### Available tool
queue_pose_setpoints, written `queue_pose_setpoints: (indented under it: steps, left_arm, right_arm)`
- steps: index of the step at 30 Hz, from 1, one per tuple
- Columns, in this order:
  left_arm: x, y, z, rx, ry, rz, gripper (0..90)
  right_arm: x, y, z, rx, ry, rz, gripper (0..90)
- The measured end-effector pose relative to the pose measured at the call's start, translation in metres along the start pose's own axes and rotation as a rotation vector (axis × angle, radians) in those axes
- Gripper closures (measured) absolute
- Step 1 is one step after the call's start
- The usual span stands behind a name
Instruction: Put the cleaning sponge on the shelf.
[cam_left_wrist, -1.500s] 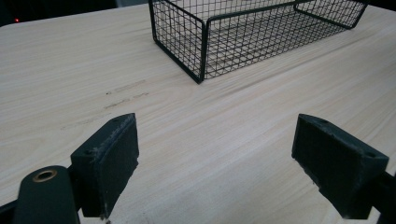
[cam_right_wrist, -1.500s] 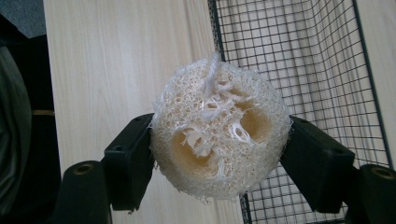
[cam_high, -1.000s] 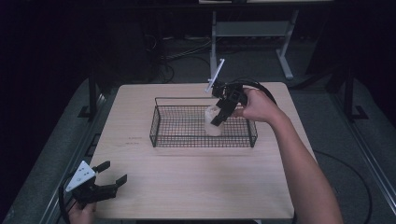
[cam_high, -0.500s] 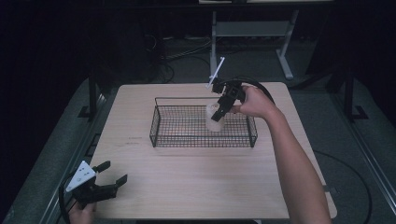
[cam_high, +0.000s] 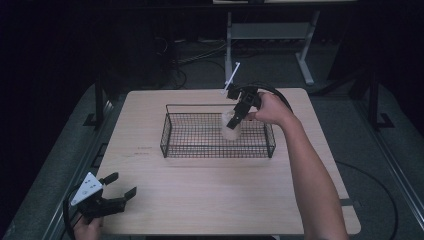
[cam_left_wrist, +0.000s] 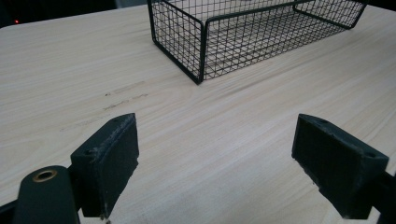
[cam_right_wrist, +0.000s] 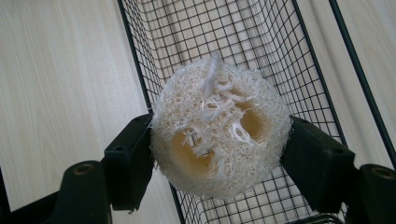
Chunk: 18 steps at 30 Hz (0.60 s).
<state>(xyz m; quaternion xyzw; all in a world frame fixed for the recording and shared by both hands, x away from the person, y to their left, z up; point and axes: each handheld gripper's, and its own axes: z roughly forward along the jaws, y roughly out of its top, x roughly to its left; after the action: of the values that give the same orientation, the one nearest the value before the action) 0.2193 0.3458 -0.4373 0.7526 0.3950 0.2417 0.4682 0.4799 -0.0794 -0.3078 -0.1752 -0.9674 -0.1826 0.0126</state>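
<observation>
Right gripper (cam_right_wrist: 219, 154) clamps the loofah sponge (cam_right_wrist: 218, 144) across its sides — held above the wire basket (cam_high: 170, 132), near its far right corner, apparently for lowering in; left gripper (cam_high: 107, 197) idles open at the table's (cam_high: 210, 200) near-left corner

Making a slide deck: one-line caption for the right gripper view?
Right gripper clamps a loofah sponge above the black wire basket on a wooden table.

Left tool (cam_left_wrist: 215, 172) agape — right tool (cam_right_wrist: 219, 158) clamped
</observation>
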Motion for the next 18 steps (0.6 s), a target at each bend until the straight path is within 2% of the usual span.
queue_pose_setpoints:
  steps: [18]
  left_arm:
    - [0.000,0.000,0.000,-0.005,0.001,-0.003,13.9]
  right_arm:
    - [-0.012,-0.003,0.024,0.019,0.006,0.035,28.2]
